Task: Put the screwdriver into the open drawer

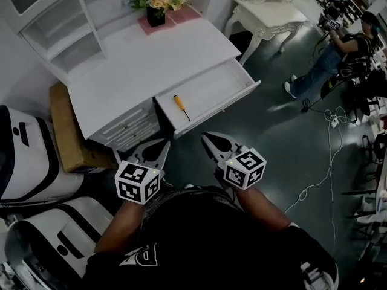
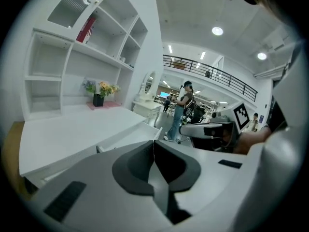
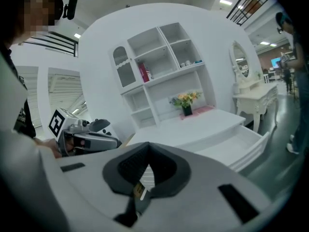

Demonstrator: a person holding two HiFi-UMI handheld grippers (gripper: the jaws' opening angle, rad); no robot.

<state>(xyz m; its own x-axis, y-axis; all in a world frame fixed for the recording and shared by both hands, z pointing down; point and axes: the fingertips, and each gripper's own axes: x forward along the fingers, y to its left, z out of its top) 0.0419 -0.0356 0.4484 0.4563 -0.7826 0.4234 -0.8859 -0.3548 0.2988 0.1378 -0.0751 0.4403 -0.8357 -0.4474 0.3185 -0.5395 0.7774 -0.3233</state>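
The screwdriver (image 1: 181,107), orange-handled with a dark shaft, lies inside the open white drawer (image 1: 240,93) of the desk (image 1: 145,59). Both grippers hang in front of the desk, close to the person's body and clear of the drawer. My left gripper (image 1: 162,145) has its jaws closed together with nothing between them; in its own view the left gripper (image 2: 153,144) points at the desk. My right gripper (image 1: 206,138) is also shut and empty; in the right gripper view the right gripper (image 3: 147,147) faces the drawer (image 3: 244,138). The screwdriver is hidden in both gripper views.
A flower pot (image 1: 156,12) on a pink mat stands at the desk's back, beside the shelf hutch (image 1: 57,32). A cardboard box (image 1: 65,128) and white machines (image 1: 24,162) sit left. A second white table (image 1: 269,17), a standing person (image 1: 329,56) and floor cables (image 1: 326,162) are right.
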